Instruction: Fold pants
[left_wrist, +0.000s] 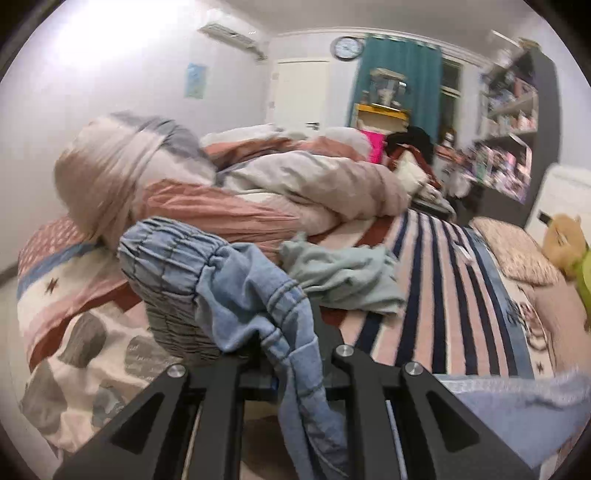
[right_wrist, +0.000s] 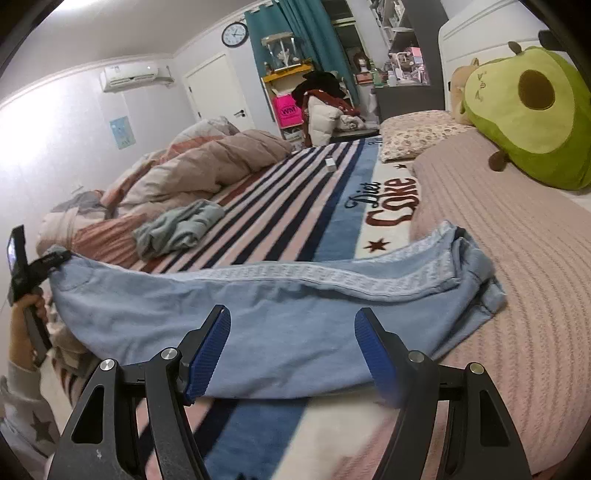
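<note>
The light blue pants (right_wrist: 258, 317) lie lengthwise across the bed, leg ends at the right (right_wrist: 476, 266), waistband at the left. My left gripper (right_wrist: 55, 260) is shut on the waistband and holds it lifted at the bed's left edge. In the left wrist view the gathered elastic waistband (left_wrist: 177, 266) bunches over the closed fingers of that gripper (left_wrist: 284, 354), hiding the tips. My right gripper (right_wrist: 291, 347) is open, its blue pads (right_wrist: 207, 354) just above the near edge of the pants, holding nothing.
A crumpled pale green garment (right_wrist: 181, 227) lies on the striped blanket (right_wrist: 295, 206). A heaped duvet (right_wrist: 207, 162) fills the far left. An avocado plush (right_wrist: 528, 114) and a pillow (right_wrist: 413, 134) sit at the head. A small white box (right_wrist: 330, 163) rests on the blanket.
</note>
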